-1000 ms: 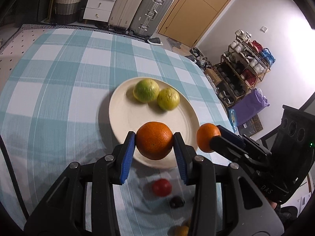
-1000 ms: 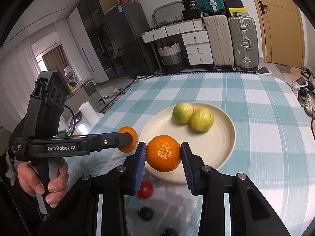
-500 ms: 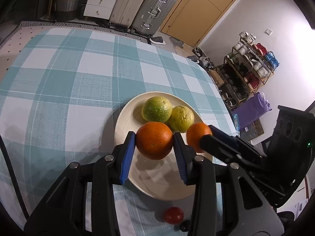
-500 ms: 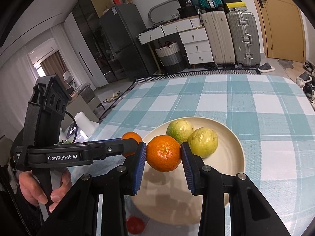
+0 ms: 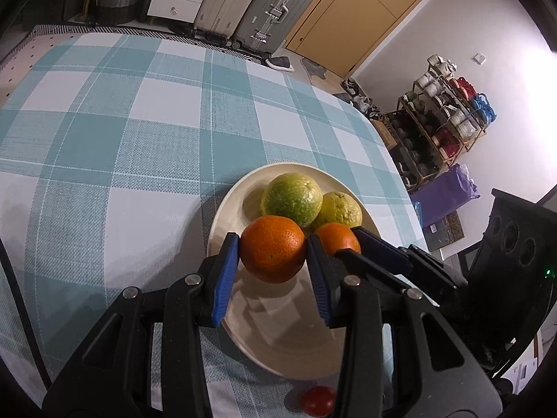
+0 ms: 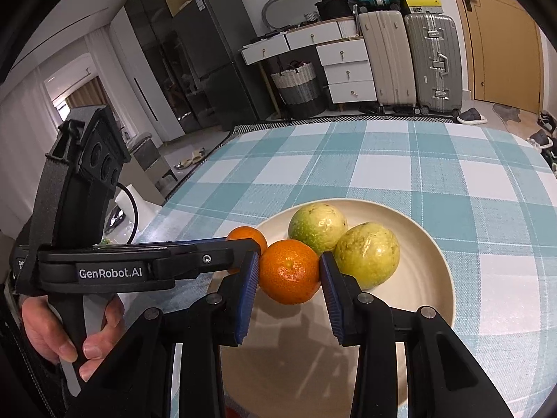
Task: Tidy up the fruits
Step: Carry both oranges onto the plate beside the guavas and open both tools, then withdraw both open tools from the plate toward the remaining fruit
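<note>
Pinching 1 orange [image 5: 273,248] each – left gripper [image 5: 273,261], right gripper [image 6: 289,278] (tomato [image 5: 318,400] cut off), plate [image 6: 417,299] half-hidden.

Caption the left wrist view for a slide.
Left gripper carries an orange over a cream plate holding two green fruits.

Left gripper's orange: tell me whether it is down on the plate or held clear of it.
Held clear. The left gripper pinches the orange between its blue pads, above the plate; its shadow falls on bare plate beneath.
</note>
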A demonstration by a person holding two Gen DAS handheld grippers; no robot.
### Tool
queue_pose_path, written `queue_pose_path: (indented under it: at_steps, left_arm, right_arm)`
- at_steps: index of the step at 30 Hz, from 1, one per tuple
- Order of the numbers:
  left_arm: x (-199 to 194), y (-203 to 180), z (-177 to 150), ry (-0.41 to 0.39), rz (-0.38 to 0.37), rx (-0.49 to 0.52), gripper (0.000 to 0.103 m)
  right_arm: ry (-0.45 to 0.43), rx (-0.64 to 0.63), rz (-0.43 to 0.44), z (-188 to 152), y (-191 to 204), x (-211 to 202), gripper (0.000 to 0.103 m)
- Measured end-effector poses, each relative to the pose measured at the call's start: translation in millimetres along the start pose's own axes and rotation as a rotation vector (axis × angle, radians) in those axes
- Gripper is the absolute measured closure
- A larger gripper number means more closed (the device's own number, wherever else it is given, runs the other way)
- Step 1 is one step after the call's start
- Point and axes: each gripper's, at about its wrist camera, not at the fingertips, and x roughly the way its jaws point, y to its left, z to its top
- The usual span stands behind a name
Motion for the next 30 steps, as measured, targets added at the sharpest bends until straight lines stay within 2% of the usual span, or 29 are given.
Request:
queue_pose_path:
  at_steps: [7, 9, 13, 17, 25, 27, 30]
  left_arm:
    - [0.7, 0.5, 4.2, -0.014, -0.011, -0.011, 0.065]
    - [-0.5, -1.1, 5.0, -0.014, -0.007, -0.008, 0.059]
    - [-9.8, -4.2, 3.3, -0.028, -0.004, -0.009, 0.057]
    - [-22.0, -9.8, -2.6, -0.042, 0.007, 0.002, 0.048]
    - [-47.6, -30.2, -25.5, -0.058, 0.045, 0.046, 0.048]
    - [-56.9, -38.7, -34.0, -0.069, 0.047, 0.064, 0.048]
    - [-70.1, -54.5, -46.4, -0.090, 0.079, 0.108, 0.048]
  right_arm:
    - [-0.007, 0.005, -0.008, 1.7, 1.3, 4.7, 0.062]
    - [-0.025, 0.003, -0.002, 2.2, 2.1, 0.9, 0.053]
    - [-0.073, -0.006, -0.009, 2.9, 3.9, -13.9, 0.053]
    - [-0.114, 0.002, -0.012, 1.0, 2.2, -33.8, 0.052]
    - [-0.154, 0.016, -0.047, -11.5, -1.2, -69.0, 0.045]
    - [-0.163, 0.017, -0.049, -14.7, -1.2, -76.6, 0.037]
    - [-0.185, 0.018, -0.057, -20.4, 0.0, -90.6, 0.030]
